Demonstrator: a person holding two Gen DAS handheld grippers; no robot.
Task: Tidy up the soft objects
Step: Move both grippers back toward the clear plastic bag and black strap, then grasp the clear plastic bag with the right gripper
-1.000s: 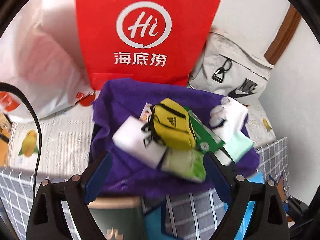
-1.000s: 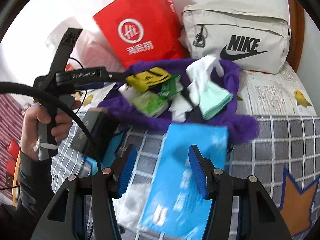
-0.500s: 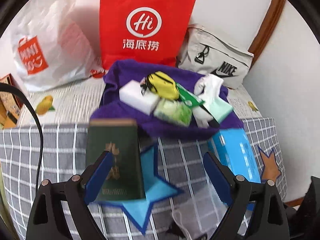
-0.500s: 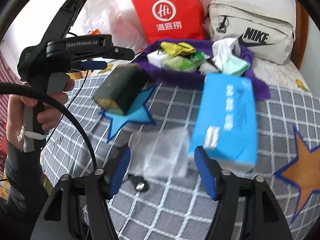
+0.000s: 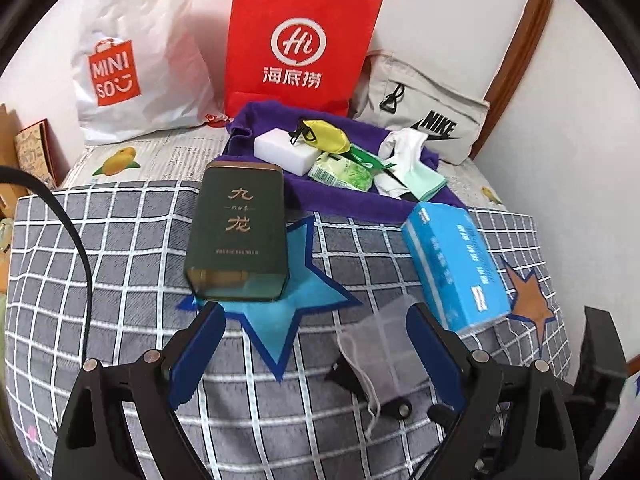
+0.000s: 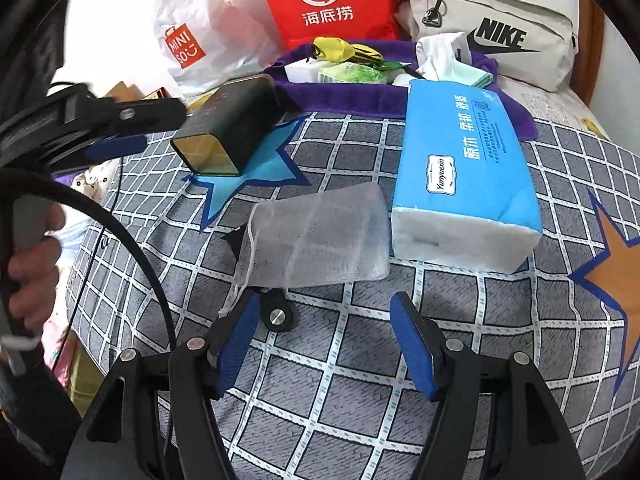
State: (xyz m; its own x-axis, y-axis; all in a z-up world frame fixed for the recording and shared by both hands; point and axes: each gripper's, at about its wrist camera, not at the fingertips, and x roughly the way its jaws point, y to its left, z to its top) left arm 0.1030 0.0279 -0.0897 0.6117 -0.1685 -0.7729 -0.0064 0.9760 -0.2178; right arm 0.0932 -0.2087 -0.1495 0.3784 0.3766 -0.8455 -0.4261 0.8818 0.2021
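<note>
A clear mesh drawstring pouch (image 6: 320,240) lies flat on the checked bed cover, just beyond my open right gripper (image 6: 324,308), whose jaws hold nothing. A blue tissue pack (image 6: 460,168) lies to the pouch's right and a dark green tin (image 6: 228,128) to its left. My left gripper (image 5: 316,316) stands wide open and empty above the cover, with the tin (image 5: 240,232) ahead of its left finger and the pouch (image 5: 384,344) by its right finger. Further back, a purple towel (image 5: 332,200) carries a white sponge (image 5: 284,150), a yellow pouch (image 5: 324,136), a green packet (image 5: 344,170), a white sock (image 5: 404,148) and a mint cloth (image 5: 424,180).
Against the wall stand a red paper bag (image 5: 300,40), a white Miniso bag (image 5: 132,72) and a grey Nike bag (image 5: 420,120). A small black clip (image 6: 276,316) pokes out from under the mesh pouch. A person's hand (image 6: 28,272) grips the left handle at the bed's left edge.
Both grippers have drawn back from the purple towel toward the near side of the bed. The tissue pack, earlier between the right jaws, now lies free, and those jaws stand wider.
</note>
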